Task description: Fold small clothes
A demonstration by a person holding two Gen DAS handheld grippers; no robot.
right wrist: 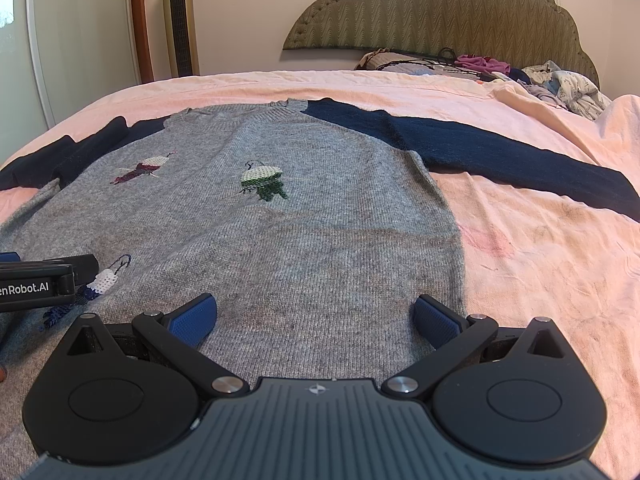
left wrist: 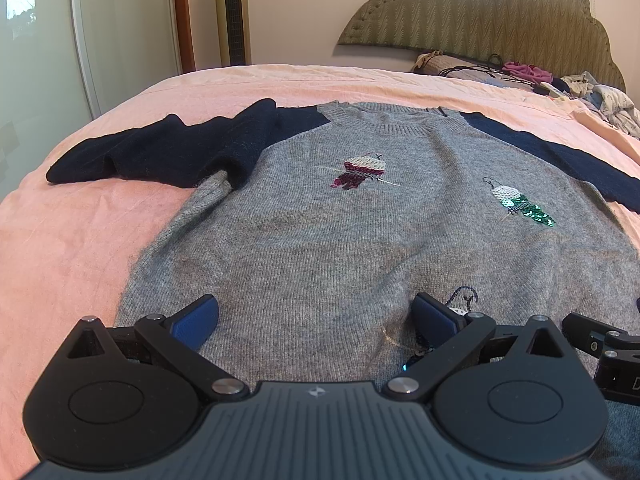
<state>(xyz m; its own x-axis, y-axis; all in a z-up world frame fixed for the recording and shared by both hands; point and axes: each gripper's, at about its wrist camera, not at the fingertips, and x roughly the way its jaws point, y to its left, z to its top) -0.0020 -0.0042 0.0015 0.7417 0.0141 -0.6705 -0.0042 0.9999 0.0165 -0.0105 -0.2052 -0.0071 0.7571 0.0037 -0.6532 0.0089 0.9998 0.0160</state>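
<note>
A grey knitted sweater (left wrist: pixel 340 232) (right wrist: pixel 280 232) with navy sleeves and sequin birds lies face up on the pink bed sheet (left wrist: pixel 60 240), neck away from me. Its left sleeve (left wrist: pixel 160 152) is bunched and folded near the shoulder. The right sleeve (right wrist: pixel 500 160) stretches out flat to the right. My left gripper (left wrist: pixel 316 316) stands open over the hem on the sweater's left half. My right gripper (right wrist: pixel 316 316) is open over the hem on the right half, its right finger (right wrist: pixel 436 320) near the side edge. Neither holds any cloth. Each gripper shows at the edge of the other's view.
A pile of loose clothes and cables (right wrist: pixel 520 72) lies by the green padded headboard (right wrist: pixel 440 12) at the far right. A tall tower fan (right wrist: pixel 180 20) and a wardrobe door (left wrist: pixel 40 40) stand beyond the bed's far left. Bare sheet (right wrist: pixel 540 280) spreads right of the sweater.
</note>
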